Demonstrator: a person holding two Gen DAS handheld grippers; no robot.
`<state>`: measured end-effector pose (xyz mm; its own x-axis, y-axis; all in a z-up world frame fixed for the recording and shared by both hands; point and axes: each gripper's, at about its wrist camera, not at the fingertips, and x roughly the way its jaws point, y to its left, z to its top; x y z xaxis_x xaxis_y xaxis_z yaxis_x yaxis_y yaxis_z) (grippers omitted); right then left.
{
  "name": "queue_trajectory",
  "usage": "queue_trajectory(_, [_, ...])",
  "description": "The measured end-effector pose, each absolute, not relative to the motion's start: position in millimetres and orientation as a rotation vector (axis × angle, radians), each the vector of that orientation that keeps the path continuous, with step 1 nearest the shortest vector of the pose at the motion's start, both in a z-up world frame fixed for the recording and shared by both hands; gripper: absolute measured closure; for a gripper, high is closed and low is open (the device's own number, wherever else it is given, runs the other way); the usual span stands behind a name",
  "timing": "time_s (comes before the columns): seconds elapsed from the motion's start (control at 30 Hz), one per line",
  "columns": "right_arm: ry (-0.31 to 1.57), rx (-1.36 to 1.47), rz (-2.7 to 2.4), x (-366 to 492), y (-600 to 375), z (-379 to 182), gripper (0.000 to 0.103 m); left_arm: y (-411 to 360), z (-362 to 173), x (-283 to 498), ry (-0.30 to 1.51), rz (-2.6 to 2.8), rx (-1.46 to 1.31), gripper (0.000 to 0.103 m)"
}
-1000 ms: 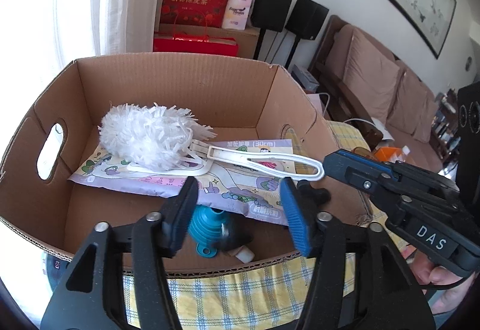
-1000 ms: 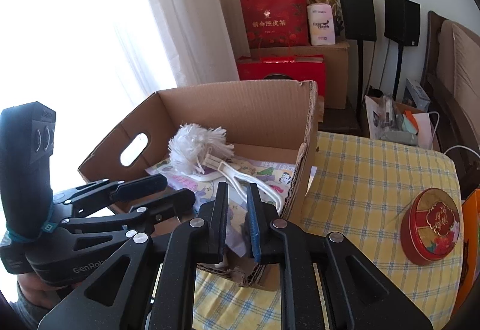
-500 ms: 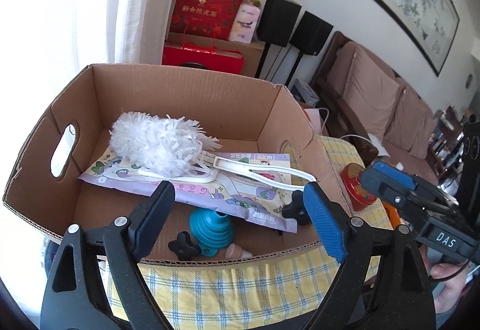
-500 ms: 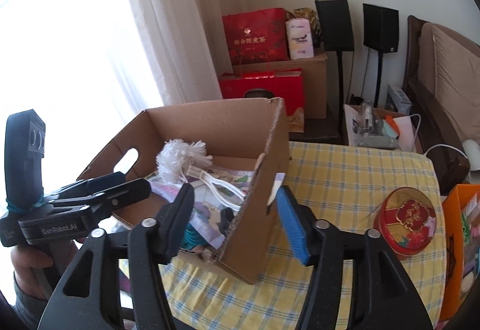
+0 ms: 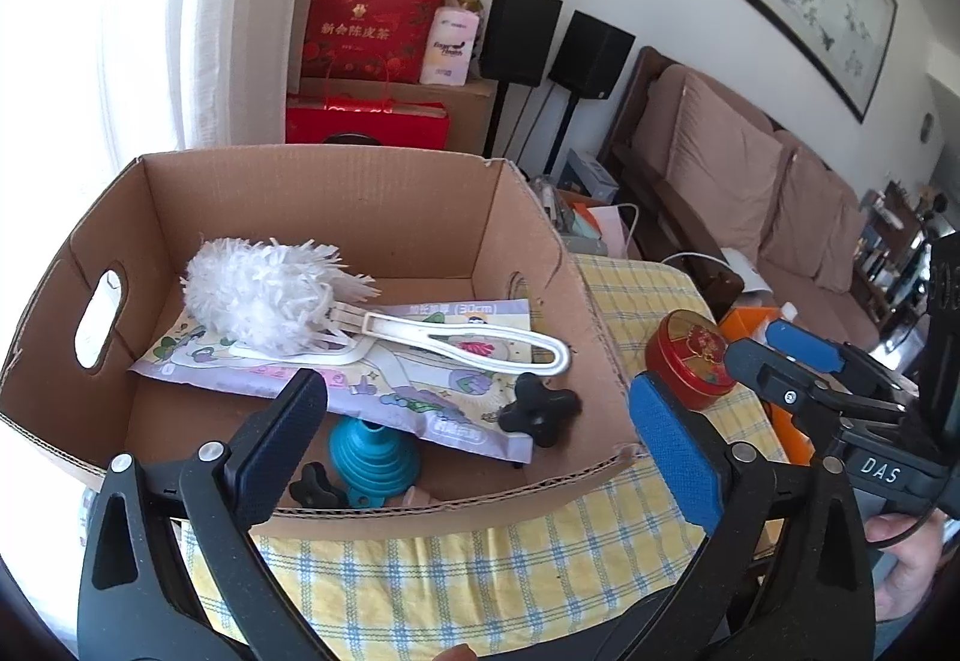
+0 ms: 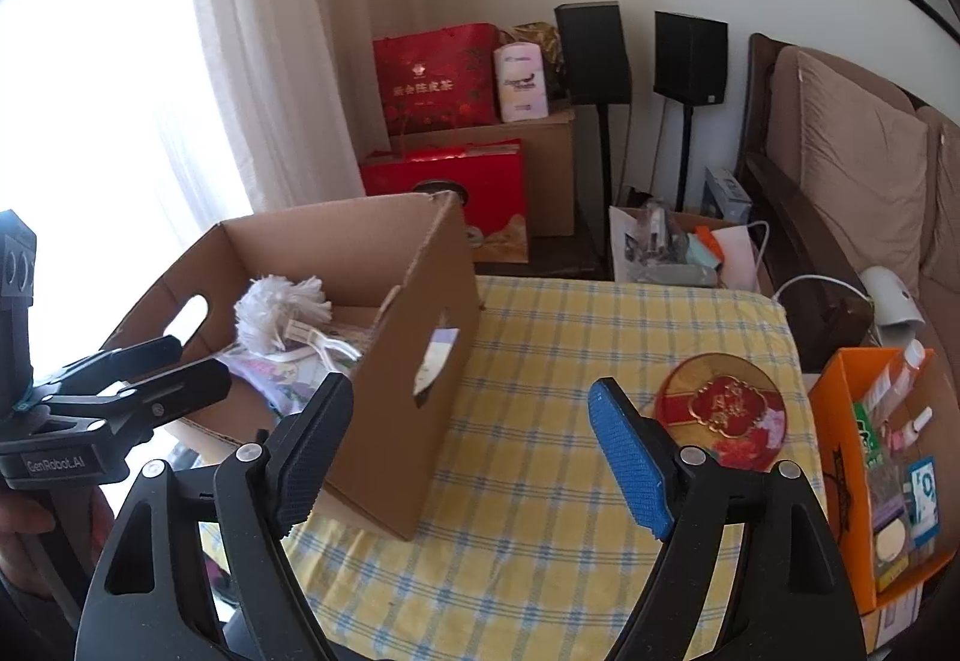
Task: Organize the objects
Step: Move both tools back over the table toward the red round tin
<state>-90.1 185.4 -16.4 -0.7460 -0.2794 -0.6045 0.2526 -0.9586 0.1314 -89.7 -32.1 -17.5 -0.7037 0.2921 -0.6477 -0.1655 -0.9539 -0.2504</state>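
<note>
Yellow checked tabletop (image 6: 540, 337) is carrying an open cardboard box (image 5: 384, 217) at its left edge, by the curtained window. Box is holding a white duster (image 5: 270, 295) lying on a purple printed packet (image 5: 336, 379); a teal funnel (image 5: 372, 457) and two black knobs (image 5: 540, 412) are sitting at the near wall. Red round tin (image 6: 720, 415) is resting on the cloth toward the right edge, well apart from the box. Left hand-held gripper (image 5: 480, 433) is hovering above the box's near wall, jaws just having been opening, now spread wide, nothing between the pads. Right hand-held gripper (image 6: 468, 445) is hanging over bare cloth between box and tin, jaws likewise just opening, wide, gripping nothing.
</note>
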Motion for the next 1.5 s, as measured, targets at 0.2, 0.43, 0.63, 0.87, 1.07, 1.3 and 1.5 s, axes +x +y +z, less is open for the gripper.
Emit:
queue_trajectory(0.2, [-0.087, 0.966, -2.739, -86, 209, -18, 0.016, -9, -16, -89, -0.216, 2.639, -1.061, 0.0])
queue_trajectory(0.43, [-0.119, 0.999, -2.771, -82, 236, -21, 0.016, 25, -12, -88, -0.151, 2.601, -1.039, 0.0])
queue_trajectory(0.63, [-0.123, 1.015, -2.823, -76, 260, -23, 0.015, 61, -13, -89, -0.067, 2.591, -1.022, 0.0])
queue_trajectory(0.87, [-0.143, 1.041, -2.881, -75, 290, -31, 0.015, 98, -19, -92, -0.001, 2.591, -1.012, 0.0])
queue_trajectory(1.07, [-0.16, 1.061, -2.905, -76, 312, -37, 0.015, 126, -23, -101, -0.01, 2.536, -1.031, 0.0])
queue_trajectory(1.3, [-0.228, 1.1, -2.914, -82, 343, -50, 0.015, 153, -35, -119, -0.042, 2.49, -1.055, 0.0])
queue_trajectory(1.5, [-0.304, 1.137, -2.912, -90, 367, -62, 0.015, 174, -42, -130, -0.009, 2.474, -1.067, 0.0])
